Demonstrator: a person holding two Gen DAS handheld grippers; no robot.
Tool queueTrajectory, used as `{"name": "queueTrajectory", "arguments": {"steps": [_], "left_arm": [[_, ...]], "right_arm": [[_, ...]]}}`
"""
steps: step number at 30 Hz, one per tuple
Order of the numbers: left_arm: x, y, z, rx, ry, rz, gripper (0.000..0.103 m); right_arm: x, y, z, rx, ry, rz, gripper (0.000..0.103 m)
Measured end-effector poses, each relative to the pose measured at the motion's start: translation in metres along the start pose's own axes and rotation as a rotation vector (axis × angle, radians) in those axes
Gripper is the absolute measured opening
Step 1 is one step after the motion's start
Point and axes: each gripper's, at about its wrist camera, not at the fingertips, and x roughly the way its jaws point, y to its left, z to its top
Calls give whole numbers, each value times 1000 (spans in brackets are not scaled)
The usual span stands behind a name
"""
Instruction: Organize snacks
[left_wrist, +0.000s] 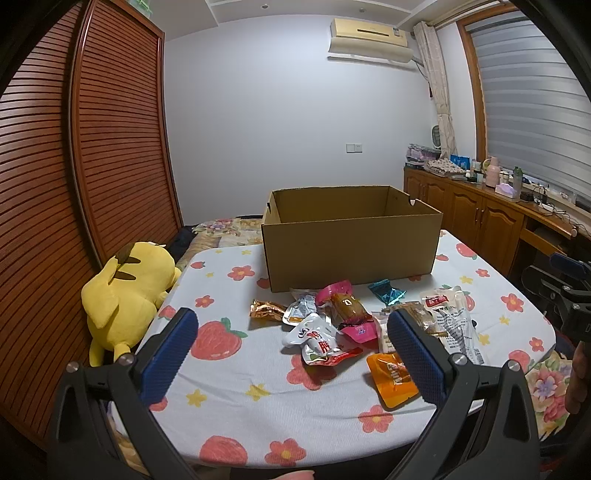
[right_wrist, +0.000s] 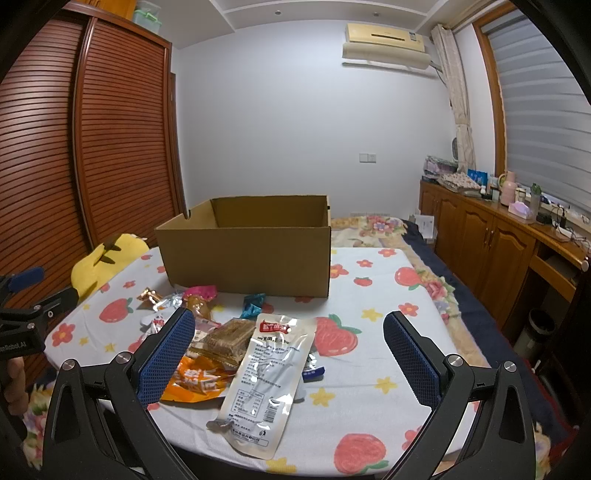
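An open cardboard box (left_wrist: 351, 236) (right_wrist: 247, 254) stands at the back of the small table. Loose snack packets lie in front of it: a gold wrapper (left_wrist: 264, 309), a pink packet (left_wrist: 343, 310), a teal candy (left_wrist: 386, 291) (right_wrist: 254, 305), a white-and-red pouch (left_wrist: 317, 339), an orange packet (left_wrist: 393, 373) (right_wrist: 192, 380), a brown bar (right_wrist: 225, 341) and a long clear pouch (right_wrist: 266, 380) (left_wrist: 452, 321). My left gripper (left_wrist: 290, 334) is open above the table's front, nothing between its fingers. My right gripper (right_wrist: 290, 334) is open over the long clear pouch, holding nothing.
A yellow plush toy (left_wrist: 129, 299) (right_wrist: 99, 262) lies off the table's left edge, against the slatted wardrobe (left_wrist: 74, 184). The table cloth (left_wrist: 258, 406) has fruit and flower prints. A bed (right_wrist: 388, 229) and wooden cabinets (right_wrist: 498, 251) are to the right.
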Motion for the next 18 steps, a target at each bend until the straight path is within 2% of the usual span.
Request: {"name": "queueTrajectory", "arguments": {"steps": [18], "left_arm": [[-1, 0, 1, 1, -3, 1, 103]], "right_arm": [[0, 0, 0, -2, -1, -1, 103]]}}
